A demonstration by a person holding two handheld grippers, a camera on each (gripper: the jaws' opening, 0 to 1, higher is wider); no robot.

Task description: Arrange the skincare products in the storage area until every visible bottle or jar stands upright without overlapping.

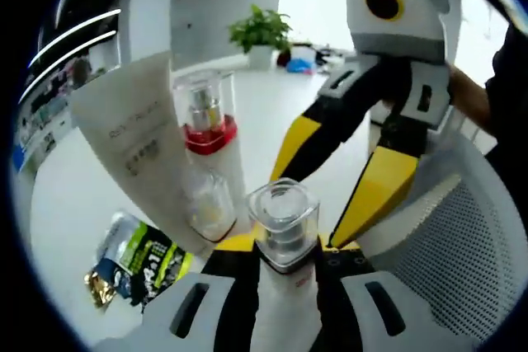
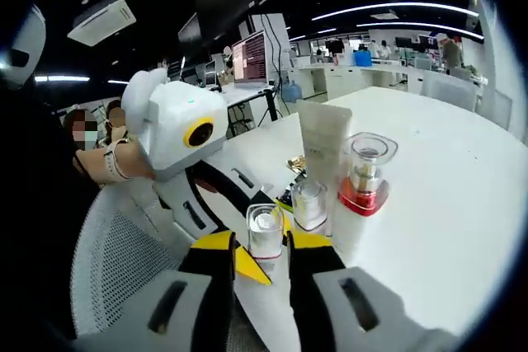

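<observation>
Gripped between both tools, left tool (image 1: pixel 285 265) and right tool (image 2: pixel 262 263), at lower centre, the white clear-capped bottle (image 1: pixel 283 228) should descend vertically onto bare white surface (image 2: pixel 429 204), avoiding the red-collared pump bottle (image 1: pixel 208 133).

White tabletop (image 1: pixel 74 195). At centre of the left gripper view, a white bottle (image 1: pixel 283 302) with a clear square cap (image 1: pixel 283 218), between black, yellow-tipped gripper (image 1: pixel 285 246) jaws. Left of it, a white tube (image 1: pixel 136 142) with grey lettering, and a white pump bottle (image 1: pixel 216 150) with a red collar and clear cap. Lower left, a sachet (image 1: pixel 140 257) patterned green, black, silver and gold. At right, the other gripper (image 1: pixel 330 204): black and yellow jaws, white-grey body. Lower right, a white mesh basket (image 1: pixel 450 253). At top, a green plant (image 1: pixel 260 30) in a white pot.
</observation>
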